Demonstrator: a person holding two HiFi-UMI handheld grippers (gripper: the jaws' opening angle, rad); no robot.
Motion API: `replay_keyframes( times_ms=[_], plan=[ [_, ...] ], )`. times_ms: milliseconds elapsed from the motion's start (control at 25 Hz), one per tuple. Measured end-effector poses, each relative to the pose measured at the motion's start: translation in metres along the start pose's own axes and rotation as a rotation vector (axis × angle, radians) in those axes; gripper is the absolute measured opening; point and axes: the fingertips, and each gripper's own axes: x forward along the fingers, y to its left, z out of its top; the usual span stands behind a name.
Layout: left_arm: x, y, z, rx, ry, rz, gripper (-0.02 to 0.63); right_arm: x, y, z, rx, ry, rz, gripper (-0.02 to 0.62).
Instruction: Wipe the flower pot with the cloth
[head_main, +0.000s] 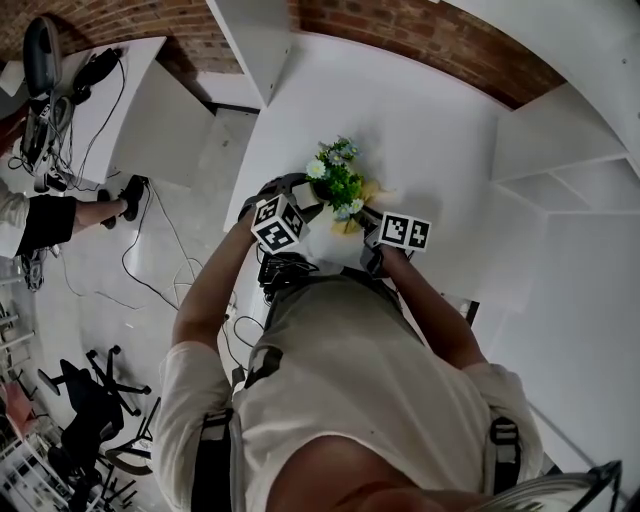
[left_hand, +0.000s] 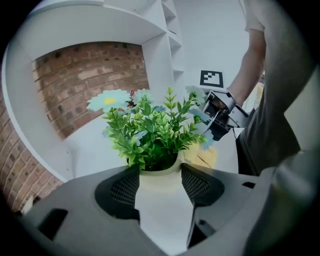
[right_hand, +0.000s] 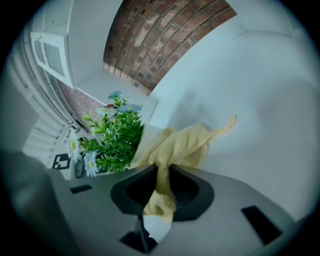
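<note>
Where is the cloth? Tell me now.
Right gripper view, center: the cloth is clamped in the right gripper, draped against the flower pot to its left.

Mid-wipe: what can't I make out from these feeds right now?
- Base of the flower pot: left gripper view, cut off by the body of the left claw.
- Pot in head view: hidden under the flowers and marker cubes.
- Where the cloth meets the pot: right gripper view, its own folds cover it.
</note>
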Motion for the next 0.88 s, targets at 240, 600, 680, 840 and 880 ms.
replay_keyframes(
  times_ms=[240,600,680,840,880],
  plan=[
    [0.005,-0.004,0.006,-0.183,-0.027,0.130,0.263,-0.003,-0.011,0.015,-0.009,-0.028,-0.027,0.086],
    [-0.014,-0.002,0.004,-0.057,0.010,0.044,0.321,-0.008,-0.013,0.027,-0.029,-0.062,-0.041,0.086],
    [-0.014,0.004,-0.005,0.123,0.088,0.020,0.319,-0.007,-0.011,0.024,-0.029,-0.061,-0.034,0.086],
    [-0.002,0.004,-0.013,0.275,0.141,0.004,0.317,-0.004,-0.009,0.018,-0.020,-0.061,-0.040,0.086],
    [0.000,0.003,-0.011,0.256,0.125,0.016,0.295,-0.003,-0.008,0.017,-0.019,-0.060,-0.042,0.086]
  ],
)
